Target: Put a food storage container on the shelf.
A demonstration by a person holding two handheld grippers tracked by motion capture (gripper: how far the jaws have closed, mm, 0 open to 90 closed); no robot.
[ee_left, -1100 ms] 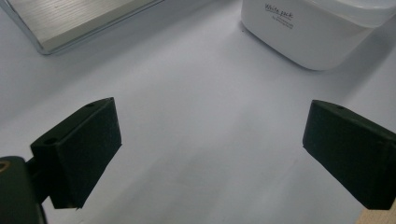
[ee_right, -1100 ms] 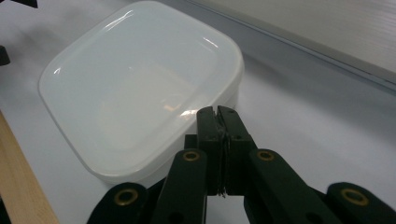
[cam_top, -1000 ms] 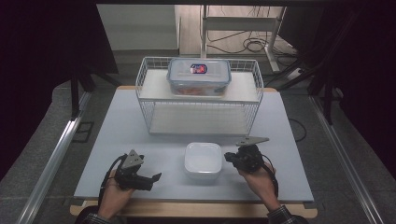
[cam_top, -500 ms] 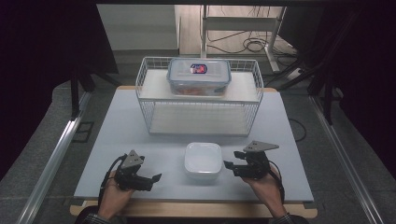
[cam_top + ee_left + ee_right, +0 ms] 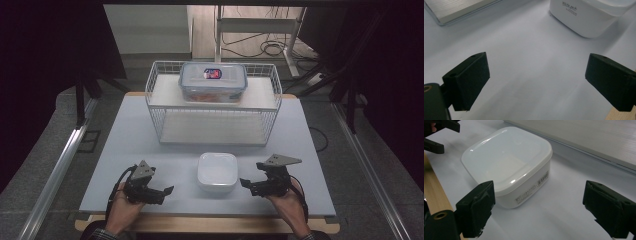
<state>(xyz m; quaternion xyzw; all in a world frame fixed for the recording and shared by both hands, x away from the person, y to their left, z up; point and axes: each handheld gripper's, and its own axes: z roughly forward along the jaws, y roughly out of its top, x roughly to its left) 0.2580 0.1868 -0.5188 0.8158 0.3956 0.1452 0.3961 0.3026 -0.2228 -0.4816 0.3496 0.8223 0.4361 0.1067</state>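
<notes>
At the table's near edge, the right gripper (image 5: 246, 183), jaws just spread wide and empty, faces the white lidded container (image 5: 217, 171) between it and the open, empty left gripper (image 5: 167, 190); beyond, a wire rack (image 5: 215, 125).

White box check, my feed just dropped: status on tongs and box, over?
Left tongs open, holding nothing. Right tongs just opened, nothing between the jaws. White box lidded, on the table between them, untouched. Nothing in the way.

Pale surface (image 5: 150, 130) with wooden edge, grey carpet floor (image 5: 45, 145), dark surroundings, cables (image 5: 272, 47) on wooden floor behind, metal rail (image 5: 55, 175) left.
</notes>
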